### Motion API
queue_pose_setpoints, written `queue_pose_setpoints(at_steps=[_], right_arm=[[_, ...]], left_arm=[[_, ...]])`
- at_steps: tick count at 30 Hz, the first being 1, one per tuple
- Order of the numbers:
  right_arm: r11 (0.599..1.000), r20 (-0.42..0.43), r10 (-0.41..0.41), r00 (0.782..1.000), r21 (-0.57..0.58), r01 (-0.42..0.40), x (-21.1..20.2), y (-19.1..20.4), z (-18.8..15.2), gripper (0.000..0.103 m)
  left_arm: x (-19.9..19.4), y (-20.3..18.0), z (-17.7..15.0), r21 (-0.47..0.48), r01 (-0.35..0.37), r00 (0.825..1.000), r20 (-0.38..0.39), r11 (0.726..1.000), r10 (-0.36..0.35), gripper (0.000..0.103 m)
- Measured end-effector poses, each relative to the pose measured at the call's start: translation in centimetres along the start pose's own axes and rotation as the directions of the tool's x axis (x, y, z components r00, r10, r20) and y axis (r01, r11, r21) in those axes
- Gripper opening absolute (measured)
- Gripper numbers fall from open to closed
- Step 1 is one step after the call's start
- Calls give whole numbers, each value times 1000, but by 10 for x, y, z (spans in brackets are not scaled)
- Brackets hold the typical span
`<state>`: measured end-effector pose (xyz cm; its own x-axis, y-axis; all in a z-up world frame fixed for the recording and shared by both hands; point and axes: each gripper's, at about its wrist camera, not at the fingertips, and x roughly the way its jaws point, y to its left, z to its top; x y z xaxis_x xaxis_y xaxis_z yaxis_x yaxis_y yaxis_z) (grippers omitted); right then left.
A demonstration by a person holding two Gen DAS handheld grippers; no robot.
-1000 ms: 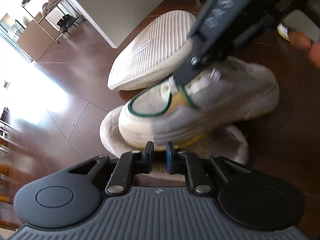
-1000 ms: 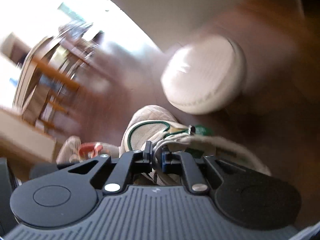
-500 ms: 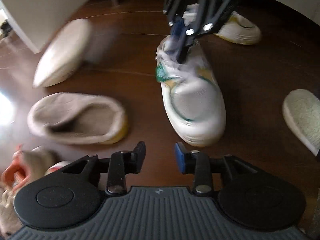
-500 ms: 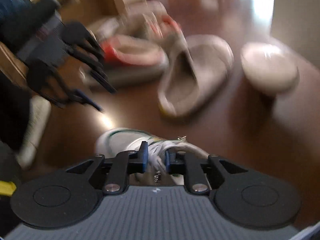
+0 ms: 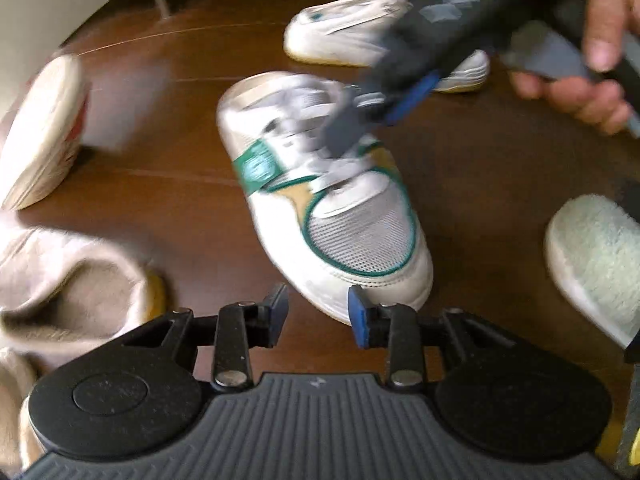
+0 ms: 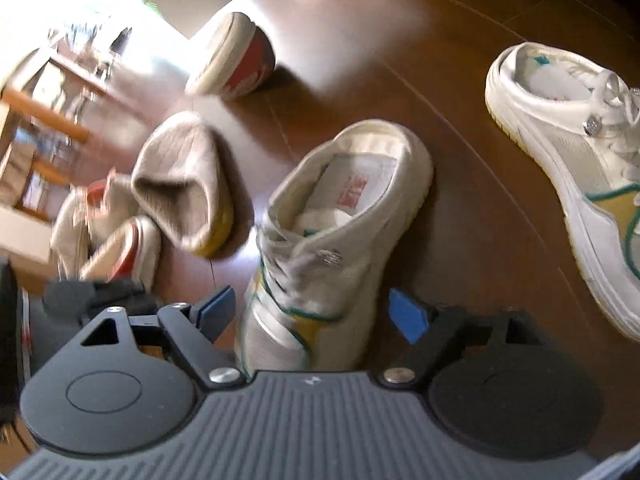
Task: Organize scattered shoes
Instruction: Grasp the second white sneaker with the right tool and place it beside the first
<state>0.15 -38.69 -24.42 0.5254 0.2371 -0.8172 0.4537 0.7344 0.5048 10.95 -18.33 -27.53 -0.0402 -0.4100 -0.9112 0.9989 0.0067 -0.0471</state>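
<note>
A white sneaker with green and yellow trim [image 5: 340,208] stands upright on the dark wood floor; it also shows in the right wrist view [image 6: 332,248]. My right gripper [image 6: 316,314] is open, its fingers spread on either side of the sneaker's laces. In the left wrist view the right gripper [image 5: 384,116] hovers over the laces. Its matching sneaker [image 5: 360,36] stands a little beyond, also seen in the right wrist view [image 6: 568,160]. My left gripper [image 5: 316,314] is open and empty, just short of the sneaker's toe.
A beige slipper [image 5: 76,284] lies at the left, also in the right wrist view [image 6: 184,184]. A white and red shoe [image 5: 40,132] lies on its side. A fuzzy slipper [image 5: 596,256] is at the right. More shoes [image 6: 108,240] are piled at the left.
The right gripper carried the green-trim sneaker off the beige slipper, set it down near its mate and opened. The left gripper went from shut to open.
</note>
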Motion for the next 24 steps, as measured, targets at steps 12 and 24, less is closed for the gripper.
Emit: queue_pose_setpoints(at_steps=[12, 24], right_arm=[[884, 91, -196, 976, -415, 216, 25, 44, -7, 86], [752, 78, -219, 973, -621, 219, 6, -1, -12, 62]], left_arm=[[5, -3, -17, -24, -5, 999, -44, 1000, 4, 44], [20, 6, 8, -64, -11, 1000, 10, 998, 11, 44]])
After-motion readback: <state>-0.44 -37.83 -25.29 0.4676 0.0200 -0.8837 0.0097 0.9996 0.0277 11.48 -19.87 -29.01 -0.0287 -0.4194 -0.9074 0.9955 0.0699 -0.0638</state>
